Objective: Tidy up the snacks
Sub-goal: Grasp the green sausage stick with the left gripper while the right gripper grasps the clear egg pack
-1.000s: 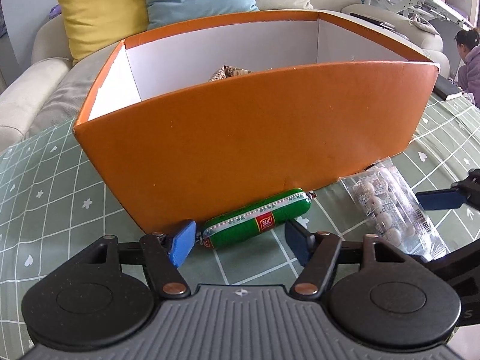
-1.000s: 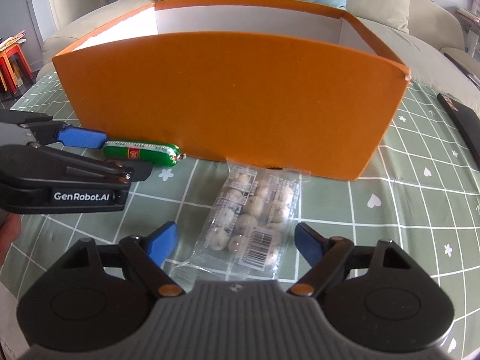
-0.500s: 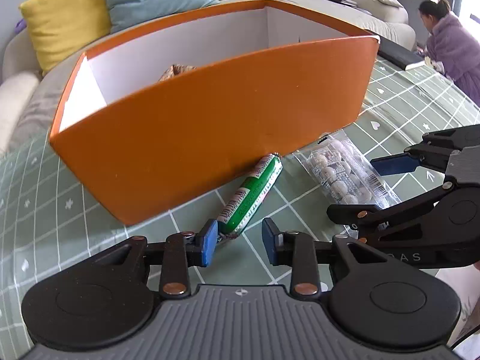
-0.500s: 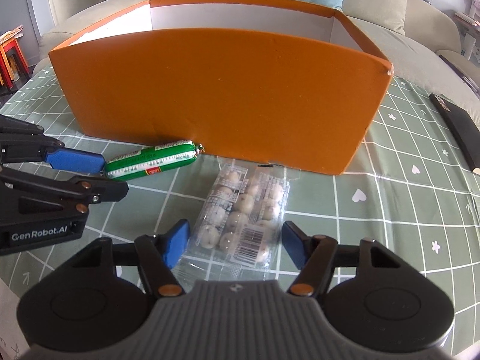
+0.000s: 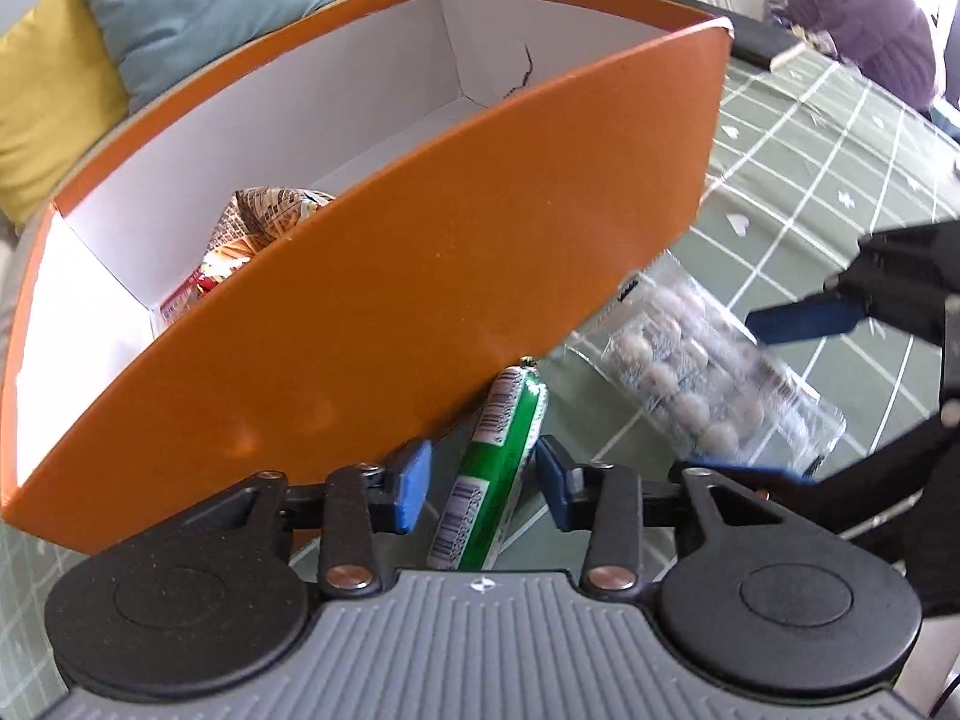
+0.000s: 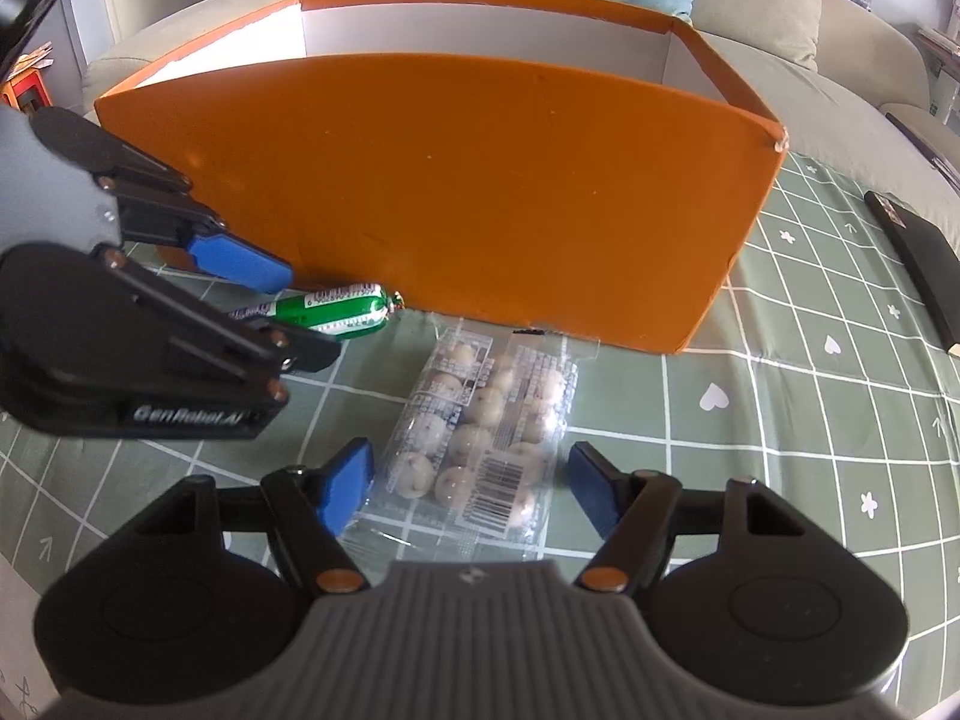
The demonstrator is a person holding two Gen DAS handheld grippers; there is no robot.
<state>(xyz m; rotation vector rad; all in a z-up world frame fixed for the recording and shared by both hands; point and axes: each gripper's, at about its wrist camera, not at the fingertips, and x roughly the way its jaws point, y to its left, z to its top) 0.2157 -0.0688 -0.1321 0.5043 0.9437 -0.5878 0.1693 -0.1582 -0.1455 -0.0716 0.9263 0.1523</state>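
Since half a second ago the left gripper (image 5: 483,489) has slid forward over the green sausage (image 5: 492,468), which now lies lengthwise between its blue pads instead of ahead of them, and the view has tilted toward the orange box (image 5: 384,312). That box sits on the green checked tablecloth (image 6: 810,408) with a snack bag (image 5: 264,222) already inside.

Both pickups are under way. The right gripper (image 6: 471,489) has closed in slightly around the clear pack of round sweets (image 6: 480,438), which lies just before the box's front wall beside the sausage. Its jaws stand apart, straddling the pack's near end. The left jaws are also apart, with gaps either side of the sausage.

Next, I judge, each must close on its snack, then lift clear of the wall and over the rim.
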